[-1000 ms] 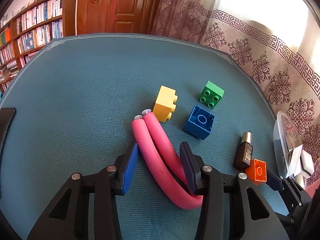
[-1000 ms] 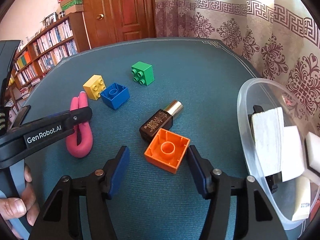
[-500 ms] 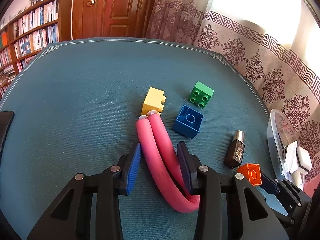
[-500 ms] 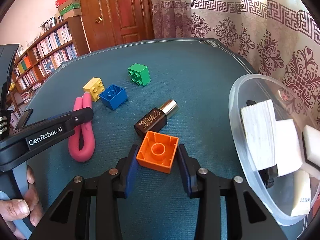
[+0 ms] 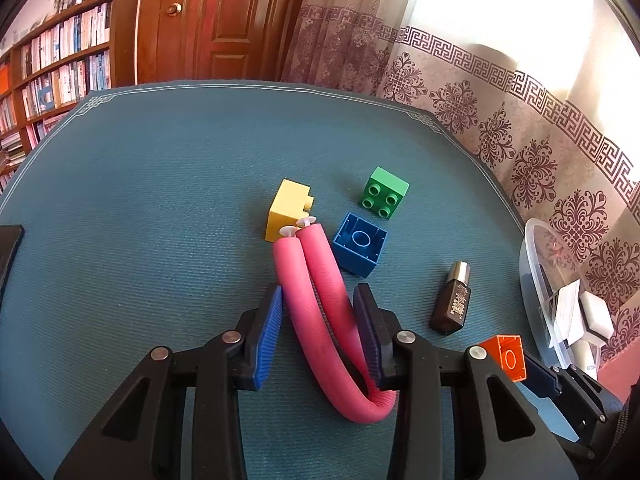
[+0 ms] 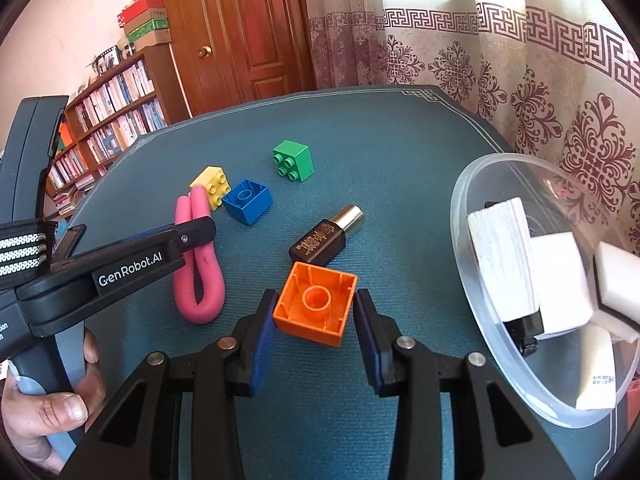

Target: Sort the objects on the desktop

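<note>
My left gripper (image 5: pixel 318 300) is shut on a bent pink foam roller (image 5: pixel 304 320); both pads squeeze its two legs together on the teal table mat (image 5: pixel 160 200). The right wrist view shows the roller (image 6: pixel 204 280) under that gripper's finger. My right gripper (image 6: pixel 316 308) is shut on an orange brick (image 6: pixel 316 304), hollow side up and tilted. The same brick (image 5: pixel 506 356) shows at the lower right of the left wrist view. A yellow brick (image 5: pixel 288 208), a blue brick (image 5: pixel 360 244) and a green brick (image 5: pixel 386 194) lie beyond the roller's ends.
A dark cosmetic bottle (image 6: pixel 324 236) with a silver cap lies just past the orange brick. A clear plastic bowl (image 6: pixel 460 240) with white blocks (image 6: pixel 504 260) stands at the right table edge. A flat dark object (image 5: pixel 8 248) sits at the left. Bookshelves and a door stand behind.
Both grippers have closed: the left onto the pink roller, pressing its legs together, the right onto the orange brick, which now sits tilted between the pads.
</note>
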`<state>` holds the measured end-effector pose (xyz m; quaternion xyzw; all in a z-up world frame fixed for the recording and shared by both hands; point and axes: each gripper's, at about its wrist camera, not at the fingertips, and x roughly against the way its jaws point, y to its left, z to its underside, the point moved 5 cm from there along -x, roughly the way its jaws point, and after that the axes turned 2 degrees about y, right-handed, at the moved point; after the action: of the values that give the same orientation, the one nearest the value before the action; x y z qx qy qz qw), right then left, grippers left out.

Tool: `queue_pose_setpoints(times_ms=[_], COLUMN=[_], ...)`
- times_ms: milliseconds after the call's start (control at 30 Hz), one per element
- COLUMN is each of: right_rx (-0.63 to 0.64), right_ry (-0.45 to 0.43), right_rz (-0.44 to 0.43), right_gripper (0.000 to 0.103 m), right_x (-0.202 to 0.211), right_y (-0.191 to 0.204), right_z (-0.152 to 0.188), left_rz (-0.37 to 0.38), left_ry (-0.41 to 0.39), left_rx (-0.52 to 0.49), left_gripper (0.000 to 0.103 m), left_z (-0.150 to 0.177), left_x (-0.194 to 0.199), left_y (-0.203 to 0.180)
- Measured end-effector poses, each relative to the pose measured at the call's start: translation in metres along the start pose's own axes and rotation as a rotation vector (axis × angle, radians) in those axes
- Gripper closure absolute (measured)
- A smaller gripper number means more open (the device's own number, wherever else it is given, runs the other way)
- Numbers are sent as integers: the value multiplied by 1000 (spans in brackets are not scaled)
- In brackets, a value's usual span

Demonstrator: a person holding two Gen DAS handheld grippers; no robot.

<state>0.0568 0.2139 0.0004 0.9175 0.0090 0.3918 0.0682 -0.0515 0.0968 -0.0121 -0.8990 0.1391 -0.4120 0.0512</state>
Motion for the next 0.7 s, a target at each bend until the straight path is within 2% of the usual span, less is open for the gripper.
queue_pose_setpoints(times_ms=[700], right_rx=[-32], right_ry=[-50], right_rz=[16], right_gripper=[61], right_x=[20], right_y=[-10], right_z=[-3], left_rz=[14], left_ry=[-48], left_rx=[-57], left_gripper=[63], left_z=[4], left_x=[15], left_y=[-20])
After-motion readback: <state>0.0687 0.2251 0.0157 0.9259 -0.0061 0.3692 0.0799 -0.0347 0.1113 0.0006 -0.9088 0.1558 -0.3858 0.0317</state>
